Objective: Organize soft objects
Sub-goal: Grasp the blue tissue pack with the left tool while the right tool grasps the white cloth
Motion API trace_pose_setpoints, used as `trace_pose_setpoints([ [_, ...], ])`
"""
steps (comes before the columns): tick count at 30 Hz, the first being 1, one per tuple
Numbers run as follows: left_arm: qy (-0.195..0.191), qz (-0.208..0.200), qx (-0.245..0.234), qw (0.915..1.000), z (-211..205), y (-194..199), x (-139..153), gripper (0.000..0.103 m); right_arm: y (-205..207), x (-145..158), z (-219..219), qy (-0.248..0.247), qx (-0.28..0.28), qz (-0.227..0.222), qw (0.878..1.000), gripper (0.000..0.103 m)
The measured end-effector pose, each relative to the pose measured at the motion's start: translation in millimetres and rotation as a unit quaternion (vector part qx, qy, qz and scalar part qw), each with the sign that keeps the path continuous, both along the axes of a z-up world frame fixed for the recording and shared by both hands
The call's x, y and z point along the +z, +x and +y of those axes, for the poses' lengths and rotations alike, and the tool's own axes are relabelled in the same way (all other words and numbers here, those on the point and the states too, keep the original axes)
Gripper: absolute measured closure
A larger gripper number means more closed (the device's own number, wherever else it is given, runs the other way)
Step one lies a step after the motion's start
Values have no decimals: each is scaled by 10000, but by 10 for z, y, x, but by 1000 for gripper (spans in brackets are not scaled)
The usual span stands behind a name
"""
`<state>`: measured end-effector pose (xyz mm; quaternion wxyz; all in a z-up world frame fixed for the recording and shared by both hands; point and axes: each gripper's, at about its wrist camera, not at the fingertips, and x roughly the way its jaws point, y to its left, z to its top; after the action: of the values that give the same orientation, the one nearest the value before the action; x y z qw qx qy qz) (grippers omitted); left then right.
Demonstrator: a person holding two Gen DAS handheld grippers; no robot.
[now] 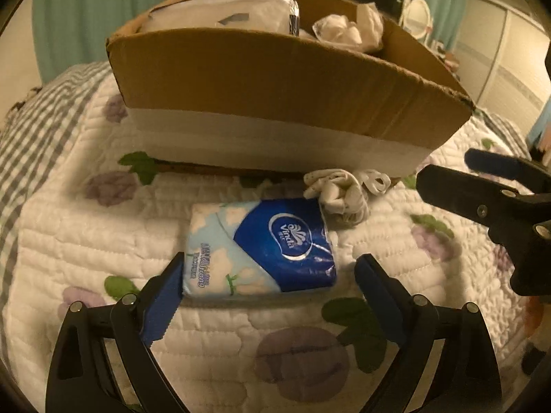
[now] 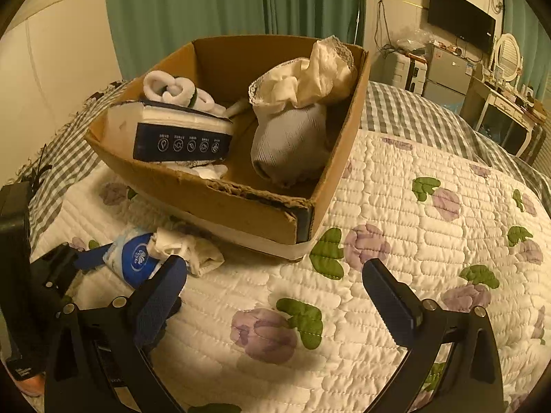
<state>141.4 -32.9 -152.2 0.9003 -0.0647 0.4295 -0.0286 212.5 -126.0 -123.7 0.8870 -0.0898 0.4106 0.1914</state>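
Observation:
A blue and white tissue pack (image 1: 261,247) lies on the quilted bed in front of a cardboard box (image 1: 275,79). My left gripper (image 1: 272,296) is open, its jaws on either side of the pack's near end, the left finger close to its edge. A rolled white sock bundle (image 1: 341,192) lies just behind the pack, against the box. My right gripper (image 2: 275,296) is open and empty over bare quilt; it also shows in the left wrist view (image 1: 482,186). The box (image 2: 248,206) holds a tissue packet (image 2: 182,134), rolled socks (image 2: 172,91), a grey sock (image 2: 289,144) and cream lace cloth (image 2: 310,75).
The bed has a white floral quilt (image 2: 430,241) over a grey checked sheet (image 2: 406,110). Green curtains (image 2: 193,10) hang behind. A television (image 2: 461,17), cabinets and a dresser with a mirror (image 2: 506,55) stand at the far right.

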Motion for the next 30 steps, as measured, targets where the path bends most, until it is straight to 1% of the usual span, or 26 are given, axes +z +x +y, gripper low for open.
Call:
trace_pose_setpoints([
  [1,-101,-15,16,9999,22,-2,8,23,-10,1,11,8,-16,1,10000,0],
  [2,-195,-47,68,9998,53,-7,19,30,-19,0,25,17,-27,-2,10000,0],
  [5,-433,-49,57,9990,104,-23,26,30,-60,0,62,34,-47,-15,10000,0],
  [8,-482,-161,24,9987,110,-82,83,31,-92,1,122,96,-71,-4,9999,0],
  [12,-310,-319,154,9989,171,-231,209,31,-107,-14,210,140,-80,21,9999,0],
  [17,36,-365,652,9972,386,-318,262,31,-71,-64,299,184,-80,92,9998,0],
  [24,60,-306,1224,9920,813,-248,209,31,-10,-237,497,171,104,308,9993,1],
  [27,-4,-309,1337,9905,950,-223,159,31,-7,-302,618,143,285,366,9988,4],
  [30,79,-357,1416,9892,977,-212,191,31,5,-363,735,125,448,420,9980,6],
])
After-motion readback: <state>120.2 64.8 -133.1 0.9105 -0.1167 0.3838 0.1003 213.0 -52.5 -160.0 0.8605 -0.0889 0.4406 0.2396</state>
